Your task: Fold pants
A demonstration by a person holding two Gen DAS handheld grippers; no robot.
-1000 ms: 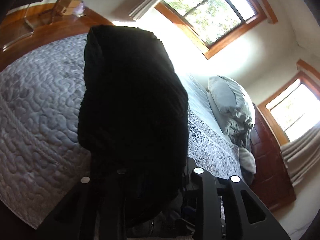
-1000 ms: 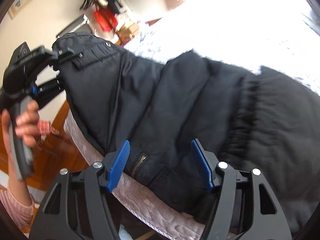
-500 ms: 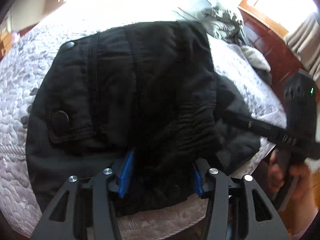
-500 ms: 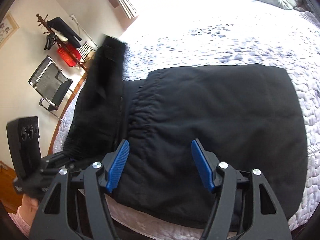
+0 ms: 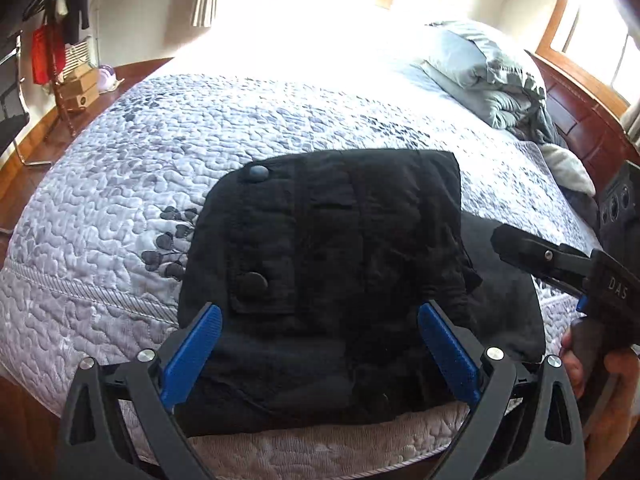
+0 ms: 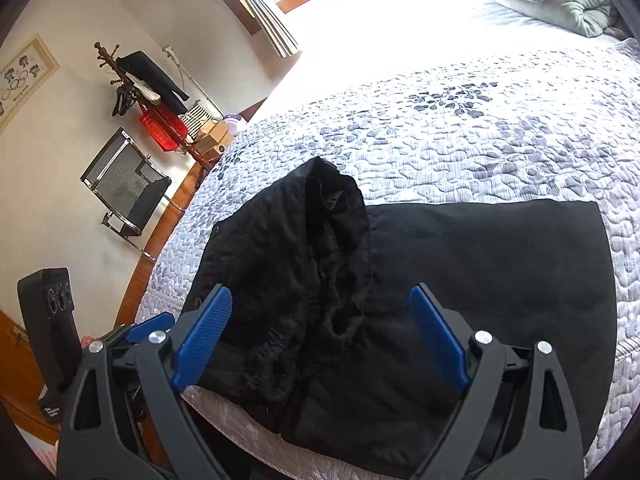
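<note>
Pants (image 5: 340, 280) on quilt (image 5: 120, 200), nr pillow (image 5: 480, 68).

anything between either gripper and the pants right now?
Nothing visible. The black pants lie on the quilted bed directly ahead of the open left gripper and the open right gripper.

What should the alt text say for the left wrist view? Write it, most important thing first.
Black pants lie folded on a grey quilted bed, with the open left tool hovering over their near edge. The right tool enters from the right; a pillow sits beyond.
</note>
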